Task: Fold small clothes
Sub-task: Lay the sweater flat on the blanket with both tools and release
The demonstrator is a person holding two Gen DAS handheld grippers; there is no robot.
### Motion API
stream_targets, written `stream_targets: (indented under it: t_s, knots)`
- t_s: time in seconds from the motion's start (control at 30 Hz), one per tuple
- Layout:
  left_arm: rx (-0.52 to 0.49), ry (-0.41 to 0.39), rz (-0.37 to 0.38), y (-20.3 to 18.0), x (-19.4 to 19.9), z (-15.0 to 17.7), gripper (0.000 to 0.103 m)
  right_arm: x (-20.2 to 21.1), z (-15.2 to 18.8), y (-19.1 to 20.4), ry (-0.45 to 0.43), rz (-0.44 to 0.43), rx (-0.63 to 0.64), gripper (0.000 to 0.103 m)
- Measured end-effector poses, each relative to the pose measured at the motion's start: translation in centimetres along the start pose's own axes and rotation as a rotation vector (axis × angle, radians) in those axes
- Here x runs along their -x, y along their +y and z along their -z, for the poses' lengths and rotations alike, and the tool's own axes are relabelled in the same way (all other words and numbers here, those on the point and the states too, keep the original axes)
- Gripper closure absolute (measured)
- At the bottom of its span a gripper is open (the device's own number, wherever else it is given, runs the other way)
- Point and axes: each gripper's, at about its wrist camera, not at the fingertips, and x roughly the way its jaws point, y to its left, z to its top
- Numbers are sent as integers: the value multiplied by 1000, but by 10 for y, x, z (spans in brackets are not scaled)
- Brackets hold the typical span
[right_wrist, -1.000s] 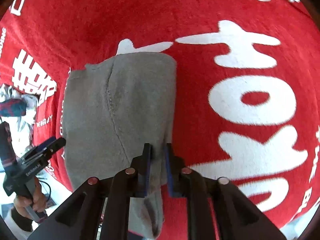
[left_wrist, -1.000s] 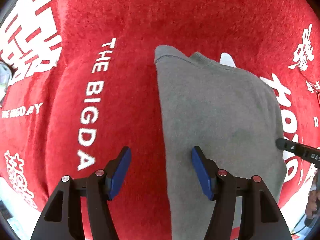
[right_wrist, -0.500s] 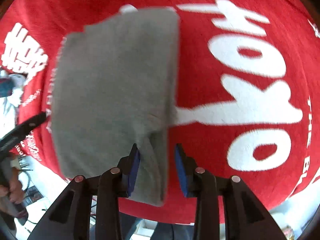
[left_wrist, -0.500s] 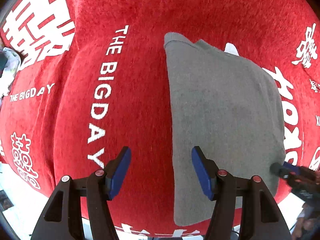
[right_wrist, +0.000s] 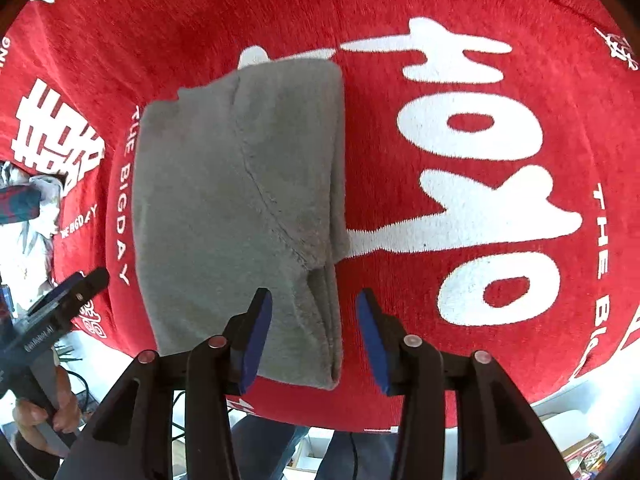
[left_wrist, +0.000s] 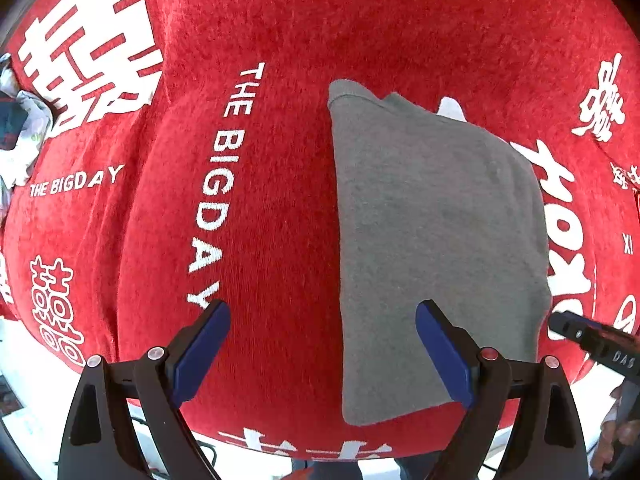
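Observation:
A grey folded garment [left_wrist: 432,240] lies flat on the red cloth with white lettering [left_wrist: 260,208]. My left gripper [left_wrist: 322,340] is open and empty, above the garment's left edge near its near end. The garment also shows in the right wrist view [right_wrist: 236,208], folded into a long rectangle with a seam across it. My right gripper [right_wrist: 314,328] is open and empty, its jaws astride the garment's near right corner without holding it. The other gripper's tip [right_wrist: 76,288] shows at the left.
The red cloth's near edge [right_wrist: 360,416] drops off just below the garment. Crumpled clothes [right_wrist: 28,200] lie at the far left, also in the left wrist view [left_wrist: 16,132]. The right gripper's tip [left_wrist: 588,332] shows at the right. Floor clutter lies below the edge.
My right gripper opened and let go of the garment's right edge, then drew back. The garment now lies flat. My left gripper pulled back slightly, staying open.

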Motion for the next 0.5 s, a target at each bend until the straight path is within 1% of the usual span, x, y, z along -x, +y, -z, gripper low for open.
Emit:
stream_targets:
  t_s: [0.07, 0.1, 0.13, 0.17, 0.27, 0.37, 0.4, 0.43, 0.5]
  knots:
    - [-10, 8, -2, -2, 4, 1, 9, 7, 2, 1, -9, 0, 1, 55]
    - [-13, 8, -5, -3, 5, 2, 7, 10, 2, 1, -12, 0, 0, 55]
    - [-14, 10, -12, -3, 7, 2, 1, 10, 1, 7, -14, 1, -1, 54]
    - [-14, 8, -19, -4, 10, 3, 0, 13, 2, 6, -16, 3, -3, 54]
    - [-13, 0, -24, -5, 17, 6, 0, 15, 1, 12, -22, 4, -6, 42]
    - [-11, -13, -52, -4, 22, 6, 0, 19, 3, 13, -25, 6, 2, 41]
    - [-7, -20, -50, -3, 24, 6, 0, 20, 5, 12, -24, 6, 5, 38]
    - [-1, -27, -29, -2, 26, 6, 0, 19, 5, 12, -22, 10, 11, 36]
    - [10, -17, 7, 1, 25, 4, 0, 9, 4, 13, -4, 25, 16, 36]
